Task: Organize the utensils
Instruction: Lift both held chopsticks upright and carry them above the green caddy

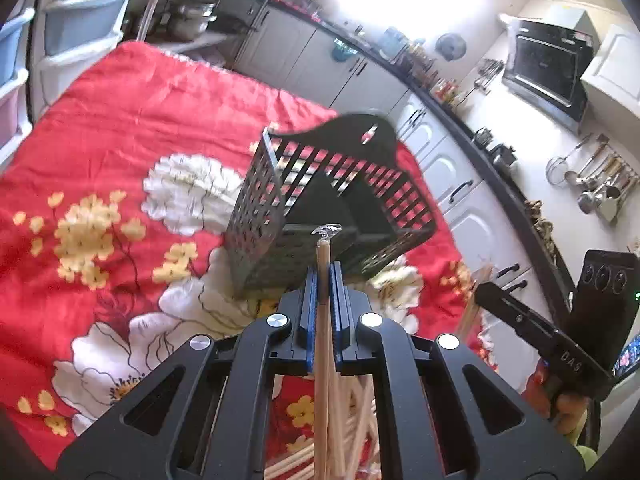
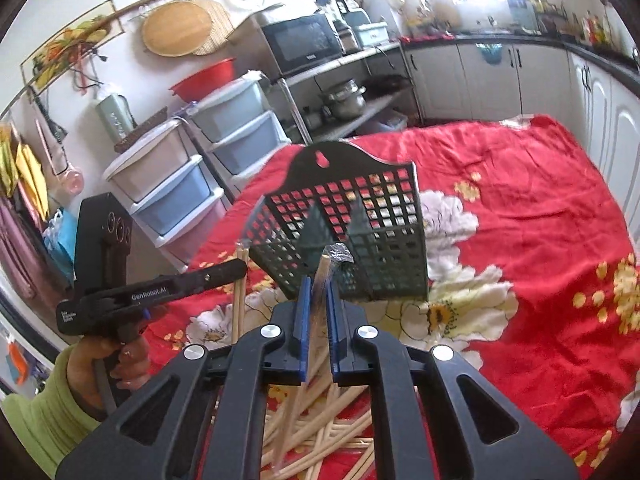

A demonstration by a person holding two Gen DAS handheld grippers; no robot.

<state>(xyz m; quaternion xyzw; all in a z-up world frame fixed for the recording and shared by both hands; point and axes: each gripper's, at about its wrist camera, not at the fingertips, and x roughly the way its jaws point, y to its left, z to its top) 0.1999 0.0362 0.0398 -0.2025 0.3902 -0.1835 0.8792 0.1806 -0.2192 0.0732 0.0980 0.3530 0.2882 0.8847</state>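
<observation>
Carrying step: left gripper [image 1: 323,280] fingers clamp a chopstick [image 1: 321,344]; right gripper [image 2: 318,292] clamps a wrapped chopstick [image 2: 323,268]; next, lower both into the black basket [image 2: 360,236].

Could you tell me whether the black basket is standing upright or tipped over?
Upright. The basket stands on its base on the red cloth, open top up, hanging tab at the top. Its compartments look empty.
</observation>
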